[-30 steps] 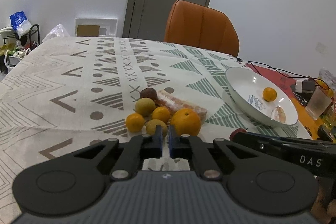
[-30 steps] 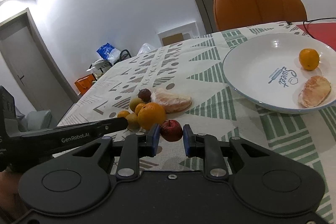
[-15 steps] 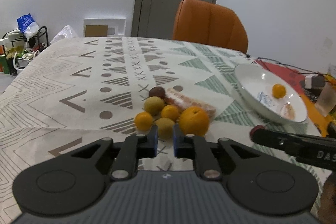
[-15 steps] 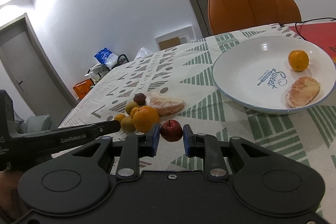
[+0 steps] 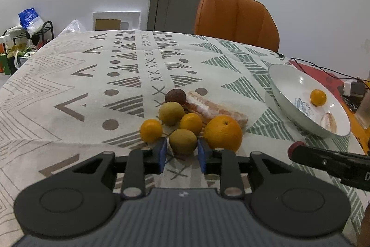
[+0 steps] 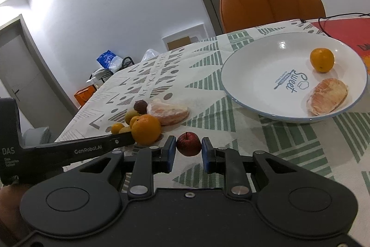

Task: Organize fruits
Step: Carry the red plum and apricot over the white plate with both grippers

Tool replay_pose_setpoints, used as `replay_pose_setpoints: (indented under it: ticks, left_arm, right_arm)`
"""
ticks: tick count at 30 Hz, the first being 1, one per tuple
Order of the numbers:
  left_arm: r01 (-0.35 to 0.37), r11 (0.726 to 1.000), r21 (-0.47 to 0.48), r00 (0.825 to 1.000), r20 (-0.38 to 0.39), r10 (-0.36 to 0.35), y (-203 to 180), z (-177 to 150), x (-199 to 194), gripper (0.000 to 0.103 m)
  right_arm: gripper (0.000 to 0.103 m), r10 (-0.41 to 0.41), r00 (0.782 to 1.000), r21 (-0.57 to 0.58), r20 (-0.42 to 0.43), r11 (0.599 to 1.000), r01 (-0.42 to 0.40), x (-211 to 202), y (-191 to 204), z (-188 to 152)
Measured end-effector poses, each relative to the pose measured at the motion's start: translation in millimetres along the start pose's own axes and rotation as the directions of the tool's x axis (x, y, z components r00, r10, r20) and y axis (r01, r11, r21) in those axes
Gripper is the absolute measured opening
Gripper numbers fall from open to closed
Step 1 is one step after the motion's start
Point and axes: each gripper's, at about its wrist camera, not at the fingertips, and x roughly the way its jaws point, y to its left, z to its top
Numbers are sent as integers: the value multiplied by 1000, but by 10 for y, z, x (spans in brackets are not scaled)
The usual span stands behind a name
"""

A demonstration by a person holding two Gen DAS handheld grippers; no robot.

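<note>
Left wrist view: your left gripper [image 5: 180,155] stands open, its blue pads to either side of the nearest greenish-brown fruit [image 5: 182,141], which sits dead ahead at the near edge of the pile on the patterned tablecloth [image 5: 69,85]. No contact is visible on either pad. A small orange [image 5: 151,130] lies just left of it, the large orange [image 5: 223,133] just right, so the gap for your fingers is tight. The fruit is roundish, with no long axis to line up on. The white plate [image 5: 284,85] lies well to the right.

Right wrist view: your right gripper [image 6: 188,152] has its pads closed around a small red apple [image 6: 188,144], which appears pinched between them. The plate [image 6: 242,85], already holding a tangerine [image 6: 322,60] and a peeled citrus segment [image 6: 327,96], lies ahead and to the right; this hand is the nearer one to it.
</note>
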Motion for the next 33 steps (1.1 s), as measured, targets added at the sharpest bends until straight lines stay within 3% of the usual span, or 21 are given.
replay_pose_setpoints:
  ticks: [7,20,33]
  left_arm:
    - [6,1000,-21,1000,15,-6,19,7,16,25]
    - [35,999,33,995,93,-38,-152,126,-323,25]
    - [75,994,76,988,129,-85,-467,216,-387,25]
  right_arm:
    - [22,-2,1000,5,6,1000,2,-30,-32,5]
    - [22,13,999,-2,45,1000,-13,-172,5,61]
    - [22,-14,994,48,105,999,9,-373,-252,131]
